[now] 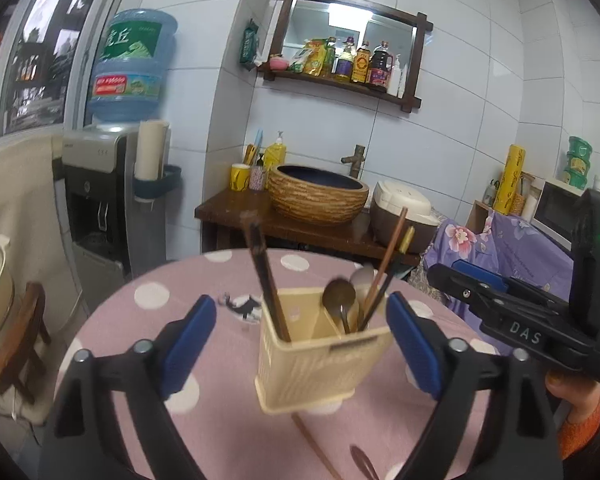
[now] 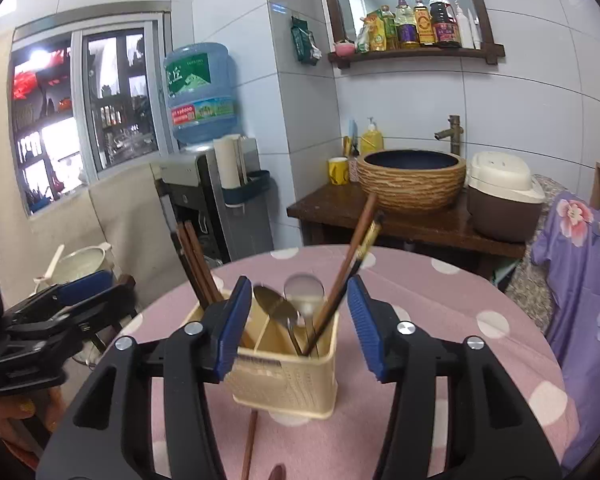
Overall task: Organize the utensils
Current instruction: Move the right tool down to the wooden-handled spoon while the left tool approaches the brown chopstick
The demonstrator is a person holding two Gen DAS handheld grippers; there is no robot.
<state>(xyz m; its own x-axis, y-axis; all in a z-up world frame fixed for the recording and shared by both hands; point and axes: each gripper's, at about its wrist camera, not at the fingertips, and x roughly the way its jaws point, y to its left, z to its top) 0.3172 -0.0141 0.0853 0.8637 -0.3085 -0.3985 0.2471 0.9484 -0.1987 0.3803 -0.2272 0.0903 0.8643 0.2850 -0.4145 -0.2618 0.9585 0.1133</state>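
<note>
A cream slotted utensil holder (image 1: 324, 360) stands on the pink polka-dot table (image 1: 160, 296). One compartment has dark chopsticks (image 1: 268, 280). The other holds two spoons (image 1: 338, 296) and more chopsticks (image 1: 384, 272). My left gripper (image 1: 304, 340) is open, its blue pads on either side of the holder and clear of it. In the right wrist view the same holder (image 2: 288, 372) sits just beyond my right gripper (image 2: 300, 320), which is open with nothing pressed between its pads. A loose chopstick (image 2: 250, 444) and a spoon (image 2: 278, 472) lie on the table in front of the holder.
Behind the table are a dark wooden counter (image 1: 236, 208) with a woven basin (image 1: 318, 196), a rice cooker (image 1: 404, 208) and a water dispenser (image 1: 100, 184). A wooden chair (image 1: 24, 340) stands at the left. Purple floral cloth (image 2: 580, 260) hangs at the right.
</note>
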